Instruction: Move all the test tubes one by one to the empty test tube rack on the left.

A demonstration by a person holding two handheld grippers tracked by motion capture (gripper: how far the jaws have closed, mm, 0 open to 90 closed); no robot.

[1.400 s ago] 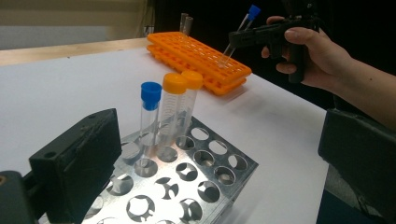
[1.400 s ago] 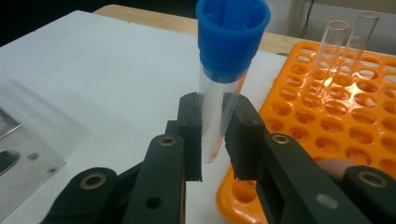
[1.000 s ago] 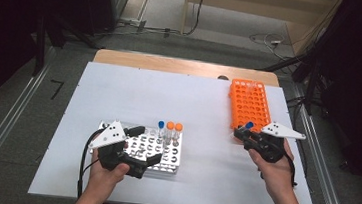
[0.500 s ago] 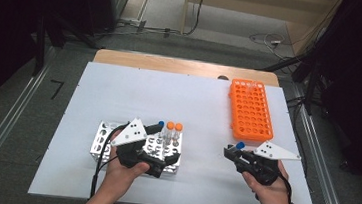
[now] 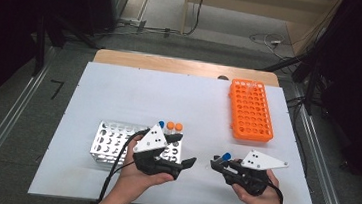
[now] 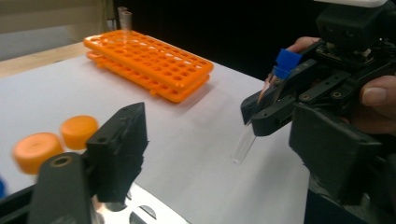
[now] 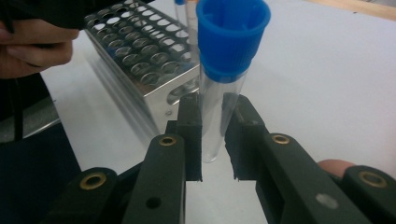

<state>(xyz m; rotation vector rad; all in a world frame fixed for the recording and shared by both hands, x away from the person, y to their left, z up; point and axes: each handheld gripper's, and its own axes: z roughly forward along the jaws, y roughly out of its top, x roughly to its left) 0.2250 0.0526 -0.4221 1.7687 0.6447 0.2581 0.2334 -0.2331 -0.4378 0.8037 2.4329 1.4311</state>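
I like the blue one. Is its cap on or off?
On. The blue cap sits atop the clear tube clamped in the right gripper.

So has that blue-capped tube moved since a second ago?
Yes. The right claw carried the blue-capped tube away from the orange rack, toward the person and the metal rack.

Blue-capped clear tube point(image 7: 219, 88), black tongs point(image 7: 212, 140), orange rack point(image 5: 250, 110), silver rack point(image 5: 109, 143), 2 orange caps point(image 5: 174, 126).
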